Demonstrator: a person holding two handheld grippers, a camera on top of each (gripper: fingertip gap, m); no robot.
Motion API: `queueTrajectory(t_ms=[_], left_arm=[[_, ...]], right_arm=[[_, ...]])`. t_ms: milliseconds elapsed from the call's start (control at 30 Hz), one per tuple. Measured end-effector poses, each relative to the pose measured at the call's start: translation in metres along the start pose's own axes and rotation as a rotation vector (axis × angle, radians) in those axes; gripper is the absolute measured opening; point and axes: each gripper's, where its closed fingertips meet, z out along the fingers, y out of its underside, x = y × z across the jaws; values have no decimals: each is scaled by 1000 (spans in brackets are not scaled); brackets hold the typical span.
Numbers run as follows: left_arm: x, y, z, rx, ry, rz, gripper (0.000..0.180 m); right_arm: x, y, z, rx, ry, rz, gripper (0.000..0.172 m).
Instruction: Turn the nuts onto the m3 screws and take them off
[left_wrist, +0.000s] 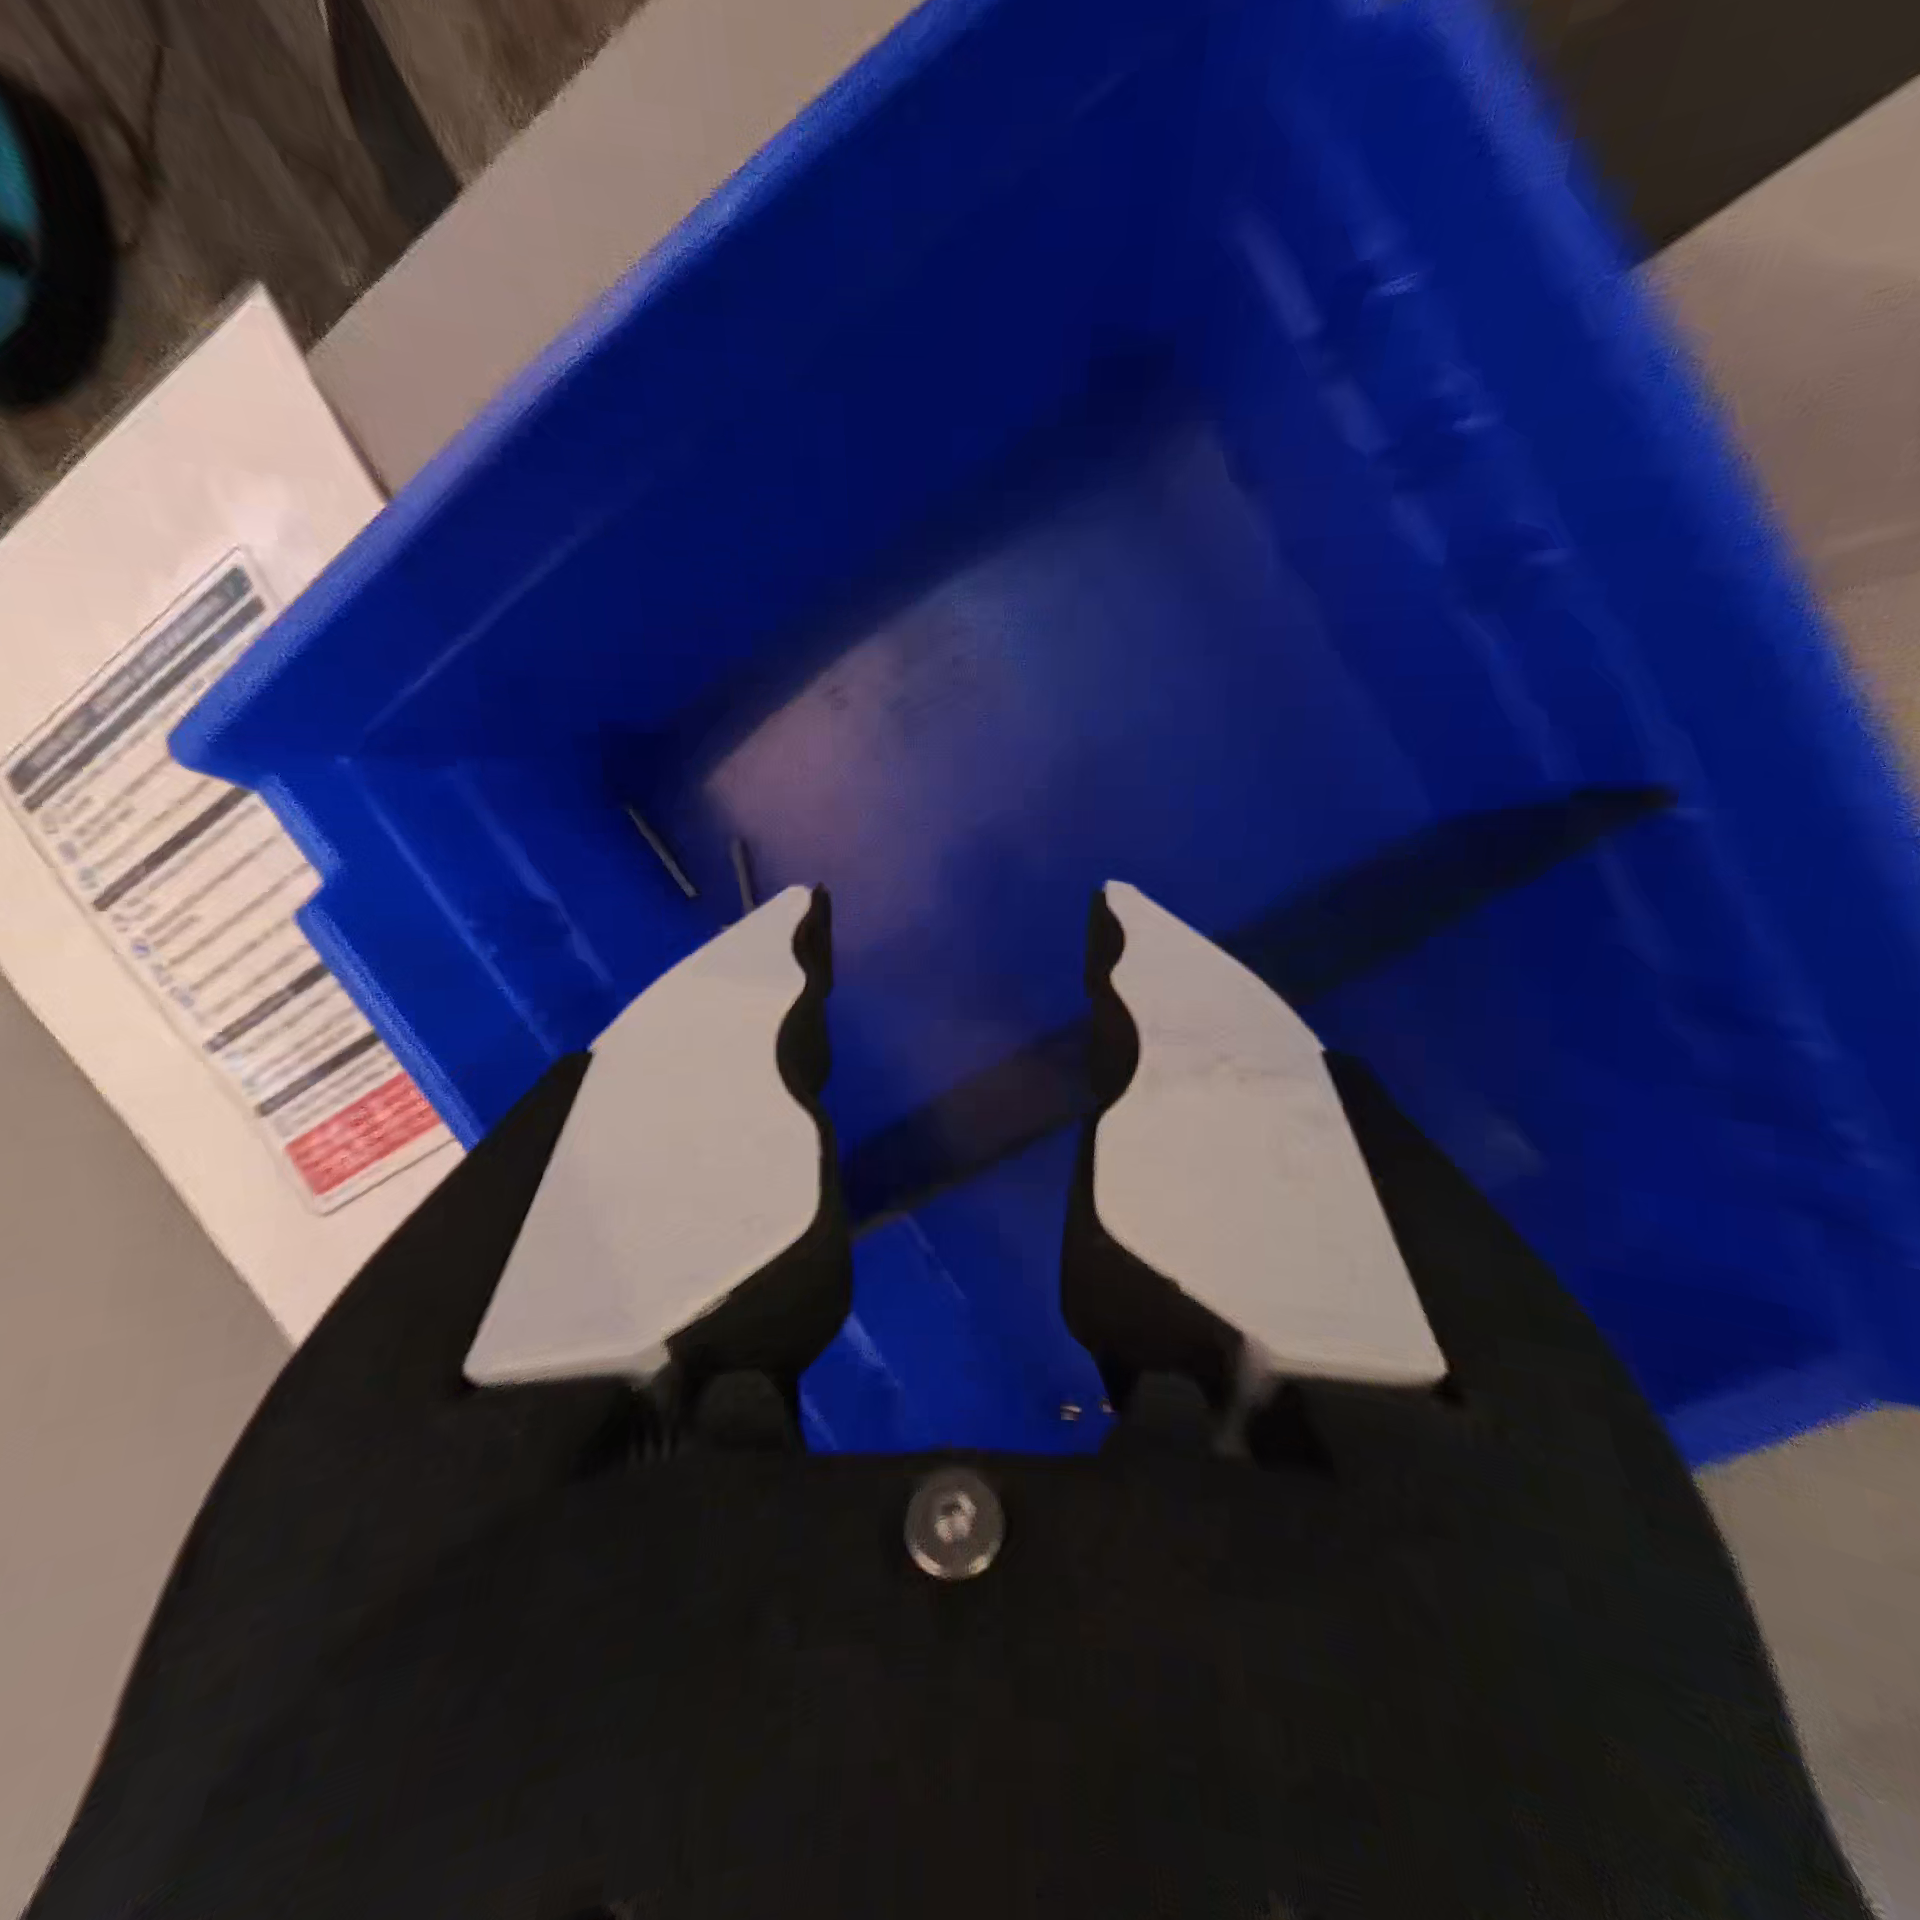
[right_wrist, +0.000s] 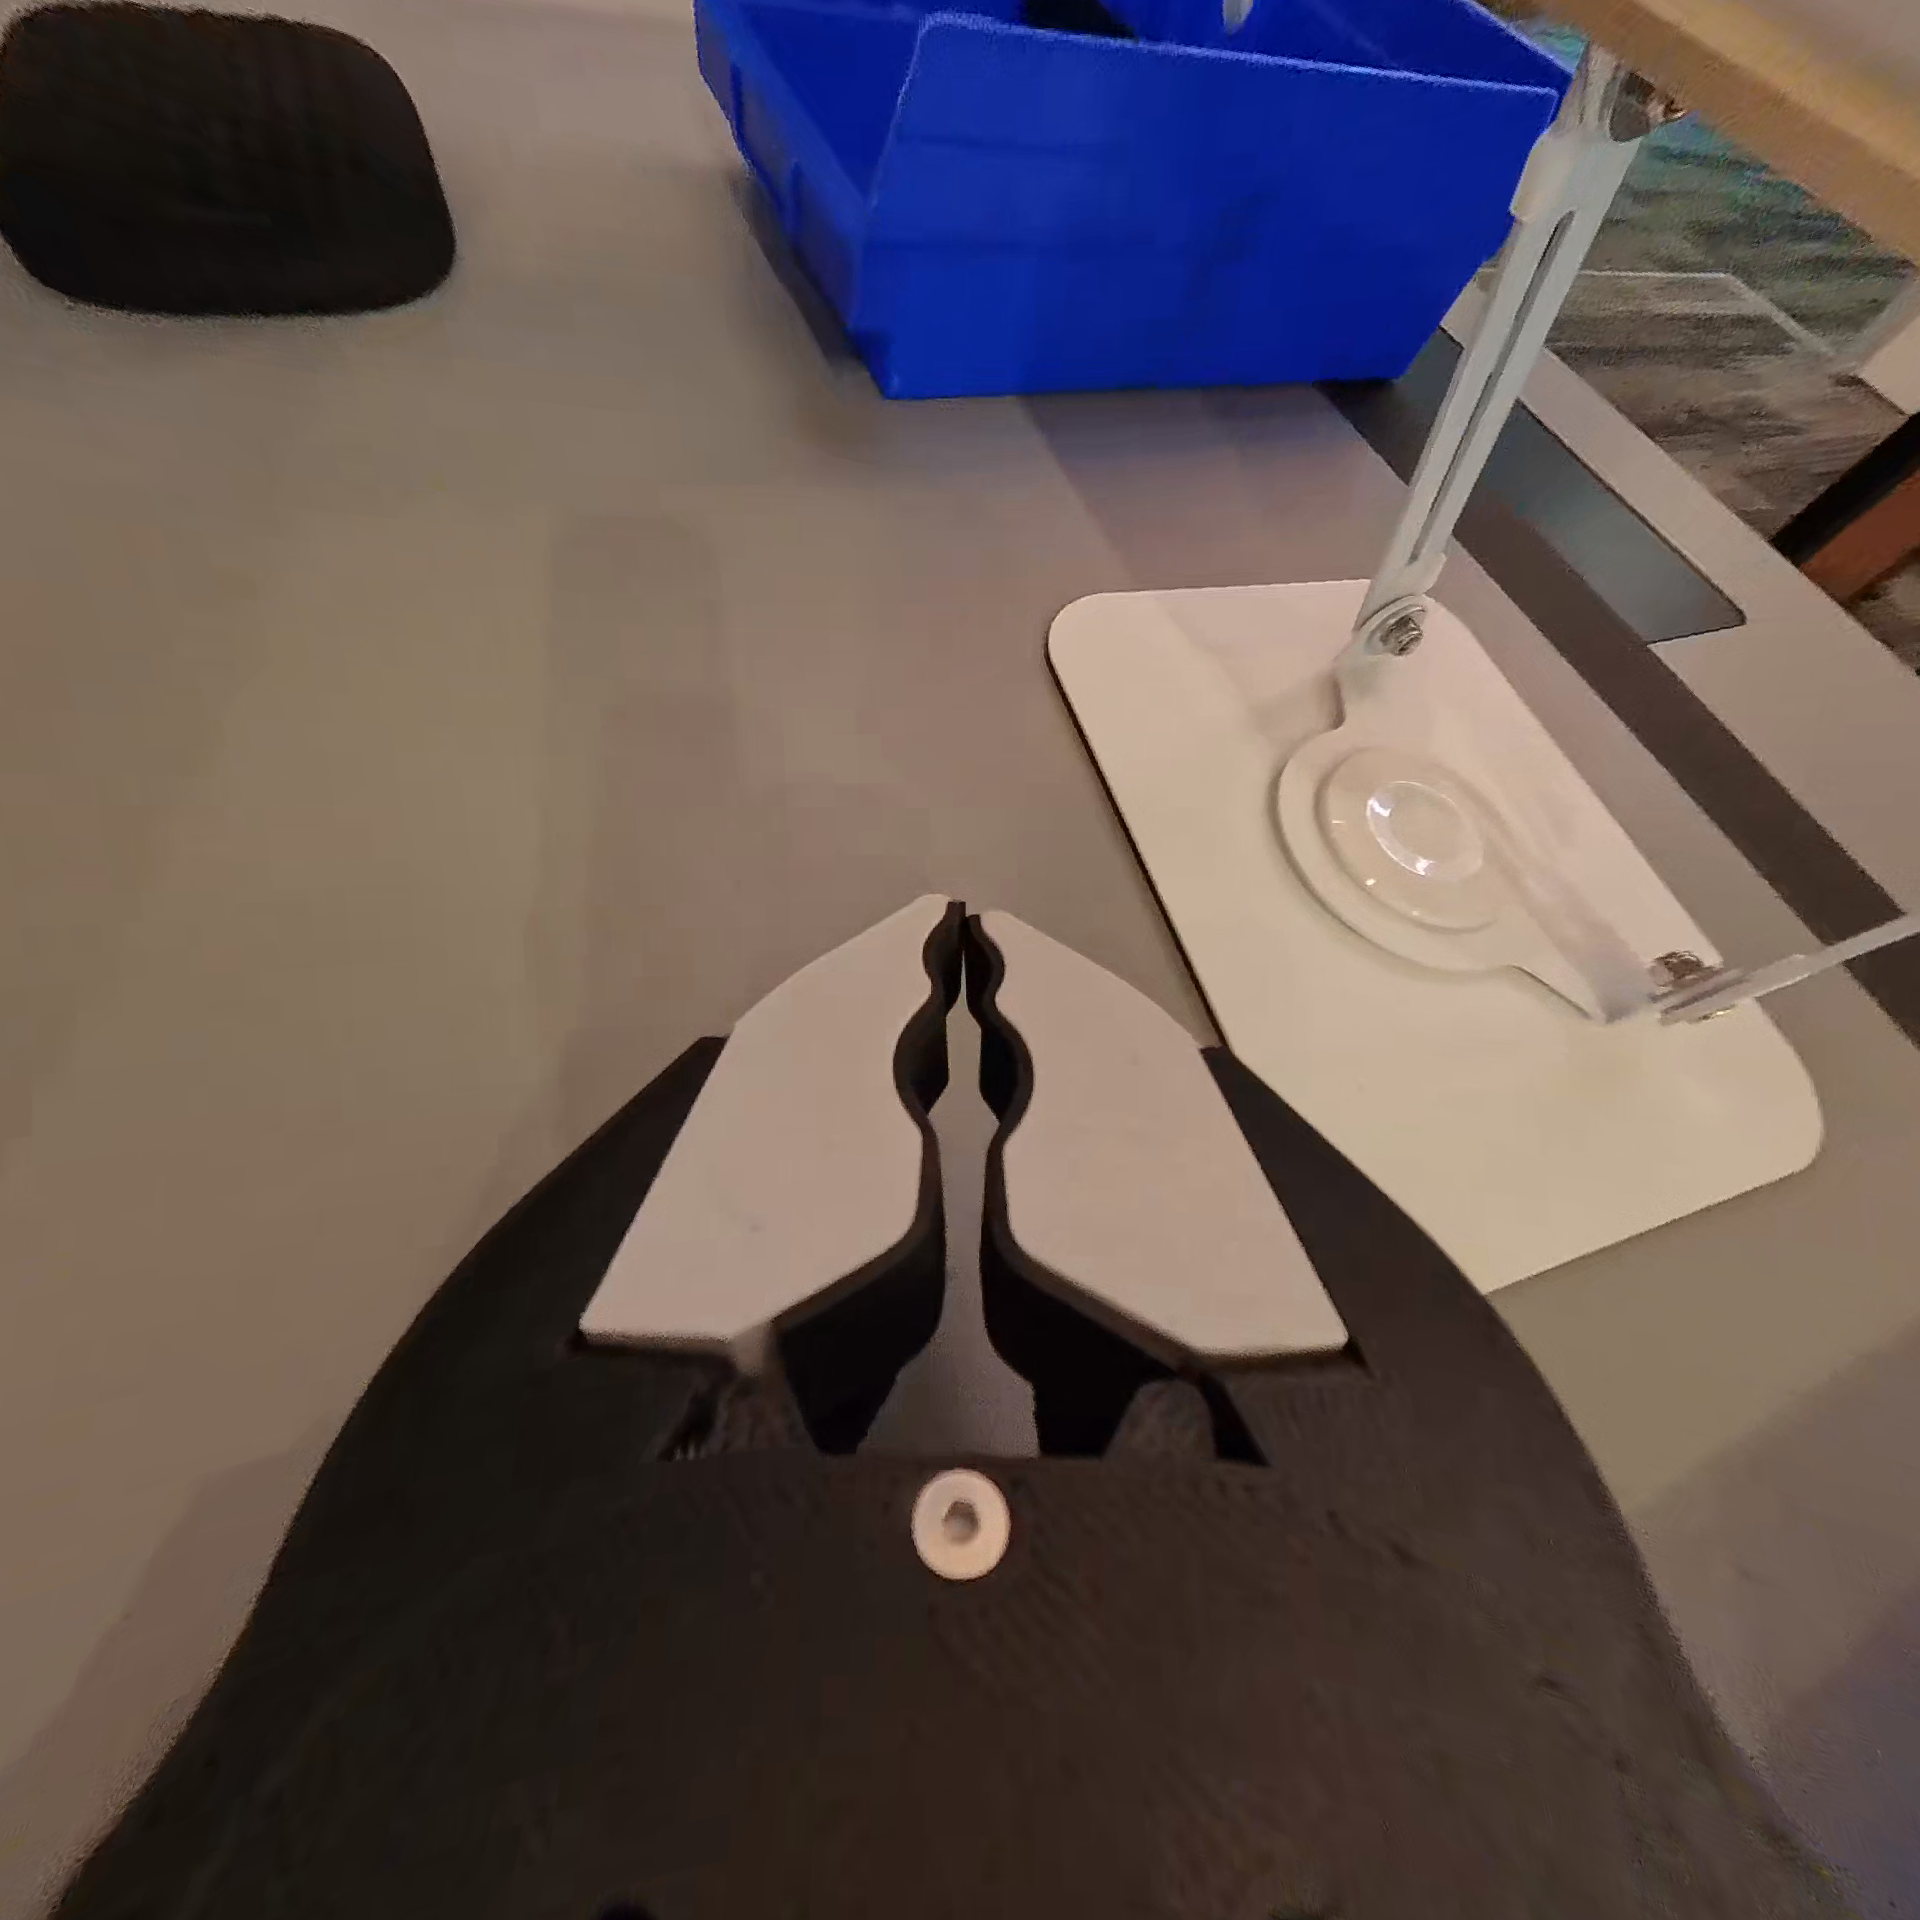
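My left gripper (left_wrist: 958, 896) is open and holds nothing. It hovers over the inside of a blue plastic bin (left_wrist: 1351, 436), which is blurred by motion. Two thin metal pins (left_wrist: 665, 854) lie on the bin's floor just beyond my left fingertip (left_wrist: 800, 914). My right gripper (right_wrist: 961, 914) is shut with its pads together and nothing between them, low over the grey table (right_wrist: 416, 675). The blue bin also shows in the right wrist view (right_wrist: 1122, 229) at the far side of the table.
A white sheet with a printed label (left_wrist: 197, 831) lies left of the bin. A white base plate (right_wrist: 1455, 987) with a clear dome and a slotted metal arm (right_wrist: 1475, 436) stands right of my right gripper. A black pad (right_wrist: 208, 156) lies far left. One gripper's finger ends stand about 45 centimeters off the other's.
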Motion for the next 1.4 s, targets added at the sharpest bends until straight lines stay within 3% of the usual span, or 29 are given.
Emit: queueTrajectory(t_ms=[67, 167, 267, 400, 867, 933, 967, 1000, 1067, 1200, 1400], left_arm=[[-11, 8, 20, -124, 3, 8, 46], [-16, 13, 40, -224, 53, -34, 42], [-30, 18, 53, -317, 15, -47, 42], [-33, 24, 65, -401, 49, -126, 54], [-32, 32, 80, -483, 134, -210, 46], [-29, 31, 79, -471, 166, -219, 42], [-25, 29, 78, -457, 202, -216, 27], [-21, 23, 78, -424, 228, -223, 26], [-24, 19, 77, -400, 206, -199, 23], [-30, 34, 74, -513, 135, -63, 35], [-15, 45, 72, -597, 187, 75, 43]], right_arm=[[0, -1, -2, 19, -22, 23, 0], [0, 1, -4, 28, -41, 51, 0], [-1, 0, -6, 42, -67, 72, 0], [-3, 0, -7, 50, -87, 86, 0], [-4, 4, -4, 40, -114, 115, 0], [-4, 4, -4, 39, -114, 115, 0], [-4, 4, -4, 38, -113, 115, 0], [-4, 4, -4, 40, -113, 117, 0], [-4, 5, -3, 39, -117, 121, 0], [-4, 6, -2, 34, -124, 128, 1], [-5, 8, -1, 23, -134, 131, 1]])
